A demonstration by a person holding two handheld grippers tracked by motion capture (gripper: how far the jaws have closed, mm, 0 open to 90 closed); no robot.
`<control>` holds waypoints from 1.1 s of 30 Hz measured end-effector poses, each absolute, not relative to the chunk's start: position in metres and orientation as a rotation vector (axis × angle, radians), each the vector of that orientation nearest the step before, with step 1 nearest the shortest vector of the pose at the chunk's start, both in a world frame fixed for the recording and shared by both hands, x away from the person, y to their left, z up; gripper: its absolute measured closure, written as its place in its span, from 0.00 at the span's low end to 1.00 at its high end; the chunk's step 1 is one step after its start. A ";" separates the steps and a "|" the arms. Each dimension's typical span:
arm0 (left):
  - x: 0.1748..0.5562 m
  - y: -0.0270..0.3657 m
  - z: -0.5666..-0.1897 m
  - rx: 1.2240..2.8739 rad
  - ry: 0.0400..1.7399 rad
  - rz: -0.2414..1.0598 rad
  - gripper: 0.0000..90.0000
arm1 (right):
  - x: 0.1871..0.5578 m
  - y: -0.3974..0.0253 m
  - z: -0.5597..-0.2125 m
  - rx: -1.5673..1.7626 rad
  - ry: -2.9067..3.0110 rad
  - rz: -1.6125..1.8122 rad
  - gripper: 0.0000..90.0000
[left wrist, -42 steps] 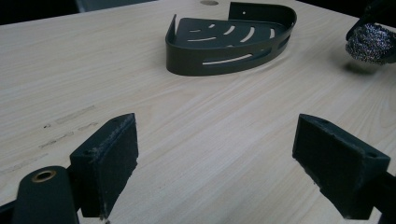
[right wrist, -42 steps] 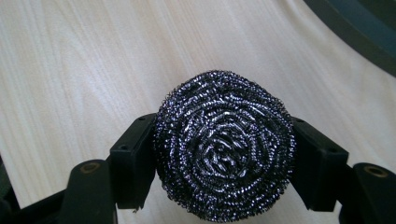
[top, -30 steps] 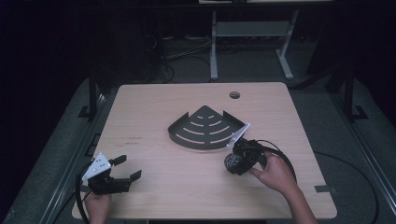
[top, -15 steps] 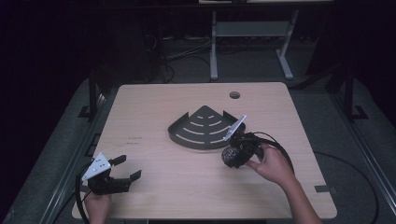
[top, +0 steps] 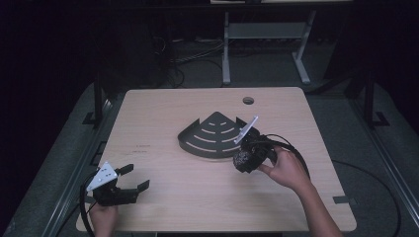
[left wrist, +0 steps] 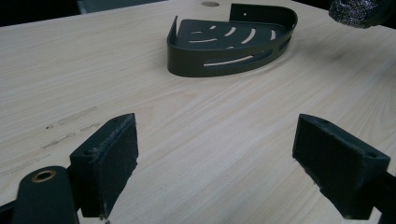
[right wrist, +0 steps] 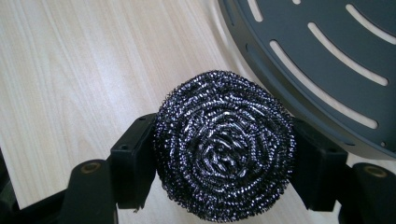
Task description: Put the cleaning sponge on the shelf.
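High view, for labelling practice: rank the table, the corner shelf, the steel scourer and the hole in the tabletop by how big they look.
1. table
2. corner shelf
3. steel scourer, clamped in the right gripper
4. hole, though it lies farther from the camera

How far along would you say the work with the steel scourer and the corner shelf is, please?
Done: the right claw grips the steel scourer. In hand: it hangs beside the corner shelf's curved rim. Left, probably: setting it inside. The left claw rests open, apart.
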State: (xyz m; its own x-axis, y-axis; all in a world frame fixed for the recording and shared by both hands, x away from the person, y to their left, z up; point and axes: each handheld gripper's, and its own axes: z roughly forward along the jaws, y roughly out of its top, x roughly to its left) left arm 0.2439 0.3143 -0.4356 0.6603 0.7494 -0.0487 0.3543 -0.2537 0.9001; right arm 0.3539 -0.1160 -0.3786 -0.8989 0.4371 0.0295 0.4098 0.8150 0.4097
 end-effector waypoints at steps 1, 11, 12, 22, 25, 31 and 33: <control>0.244 0.314 -0.436 1.859 0.873 0.485 0.15 | 0.354 -0.116 -0.378 0.682 2.930 0.635 0.35; 0.244 0.314 -0.436 1.860 0.872 0.486 0.15 | 0.360 -0.113 -0.370 0.676 2.926 0.637 0.35; 0.244 0.314 -0.436 1.860 0.872 0.485 0.15 | 0.361 -0.112 -0.370 0.671 2.928 0.634 0.35; 0.244 0.315 -0.436 1.857 0.874 0.487 0.15 | 0.373 -0.103 -0.365 0.661 2.938 0.616 0.35; 0.244 0.315 -0.436 1.858 0.872 0.486 0.15 | 0.378 -0.101 -0.364 0.662 2.940 0.604 0.35; 0.244 0.316 -0.436 1.852 0.877 0.485 0.15 | 0.386 -0.094 -0.361 0.647 2.937 0.593 0.35; 0.244 0.316 -0.436 1.851 0.877 0.485 0.15 | 0.389 -0.091 -0.361 0.646 2.942 0.579 0.35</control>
State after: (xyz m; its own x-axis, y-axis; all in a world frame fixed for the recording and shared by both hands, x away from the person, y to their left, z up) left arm 0.2439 0.3157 -0.4358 0.6578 0.7513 -0.0532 0.3551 -0.2470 0.9016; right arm 0.3891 -0.0912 -0.3615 -0.9086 0.4175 0.0079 0.3893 0.8403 0.3773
